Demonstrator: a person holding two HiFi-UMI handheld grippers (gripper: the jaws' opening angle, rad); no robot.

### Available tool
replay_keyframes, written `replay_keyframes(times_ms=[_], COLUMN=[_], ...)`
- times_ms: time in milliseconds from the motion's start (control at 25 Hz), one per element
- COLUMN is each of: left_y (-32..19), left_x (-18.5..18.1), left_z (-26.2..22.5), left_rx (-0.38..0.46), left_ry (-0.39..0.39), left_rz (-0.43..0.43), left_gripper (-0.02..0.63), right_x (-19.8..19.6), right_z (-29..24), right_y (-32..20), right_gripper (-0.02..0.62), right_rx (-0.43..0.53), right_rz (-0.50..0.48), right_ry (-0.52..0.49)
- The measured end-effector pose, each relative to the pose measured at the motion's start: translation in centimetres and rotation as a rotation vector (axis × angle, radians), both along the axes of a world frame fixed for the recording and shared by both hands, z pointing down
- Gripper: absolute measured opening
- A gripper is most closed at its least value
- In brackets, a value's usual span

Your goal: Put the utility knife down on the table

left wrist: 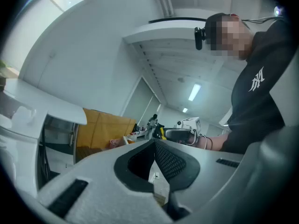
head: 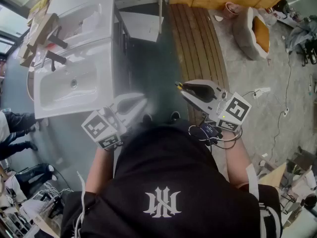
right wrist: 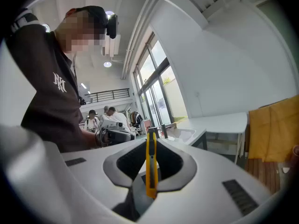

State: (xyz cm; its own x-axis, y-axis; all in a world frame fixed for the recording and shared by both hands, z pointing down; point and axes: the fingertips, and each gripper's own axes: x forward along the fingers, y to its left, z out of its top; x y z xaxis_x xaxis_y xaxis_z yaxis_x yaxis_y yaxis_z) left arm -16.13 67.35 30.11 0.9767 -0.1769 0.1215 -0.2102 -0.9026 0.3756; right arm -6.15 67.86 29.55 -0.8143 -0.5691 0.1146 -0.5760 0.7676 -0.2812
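**Yellow knife clamped in my right jaws, off the table**

Right gripper [right wrist: 152, 143]: jaws clenched on the utility knife [right wrist: 151, 167]. Its yellow body runs lengthwise between the pads, upright in the right gripper view, with the dark end poking out past the jaw tips. In the head view that end sticks out of the gripper toward my left side, in the air, touching nothing else.

Left gripper [left wrist: 154, 143]: jaws closed tip to tip, nothing between the pads. Only a sliver of background shows in the gap behind the tips.

Both grippers sit in front of my chest, near each other but apart, tips angled toward one another. The left marker cube [head: 101, 128] faces up beside my left forearm. The right marker cube [head: 232, 110] has a black cable [head: 214, 132] looped just under it.

Surroundings:
- White basin [head: 69, 86] is ahead on my left, with dark taps [head: 53, 58] at its far-left rim.
- White table [right wrist: 219, 122] carries the basin. The right gripper view shows it beyond the knife, and the knife is apart from it.
- Grey surface [head: 148, 58] lies under the grippers; can't tell if it's floor or tabletop.
- Wooden slats [head: 198, 38] run away from me just right of that surface.
- Round cushion [head: 255, 31] with an orange inside lies far right on pale floor
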Motion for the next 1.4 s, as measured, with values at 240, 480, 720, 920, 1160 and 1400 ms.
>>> replay_keyframes(times_ms=[240, 480, 720, 920, 1160, 1400], left_y=[0.4, 0.5, 1.0, 0.4, -3.5, -12.5], left_x=[2.3, 5.2, 9.0, 10.1, 8.6, 7.8], left_z=[-1.0, -1.3, -1.3, -0.8, 0.7, 1.9], left_rx=[0.008, 0.009, 0.016, -0.006, -0.046, -0.040], left_ry=[0.026, 0.015, -0.006, -0.006, 0.008, 0.039], left_rz=[0.003, -0.008, -0.036, -0.088, -0.149, -0.136], left_gripper=[0.005, 0.006, 0.006, 0.006, 0.005, 0.006], right_x=[1.0, 4.2, 7.9, 9.0, 8.5, 7.5], right_z=[-0.3, -0.8, -1.1, 0.0, 1.3, 1.7], right_y=[0.4, 0.6, 0.8, 0.1, -5.1, -13.7], right_gripper=[0.057, 0.057, 0.057, 0.057, 0.057, 0.057], right_rx=[0.020, 0.011, 0.016, -0.008, -0.019, -0.035], right_rz=[-0.002, 0.016, -0.018, -0.052, -0.031, -0.012], right_ry=[-0.004, -0.062, -0.102, -0.144, -0.138, -0.092])
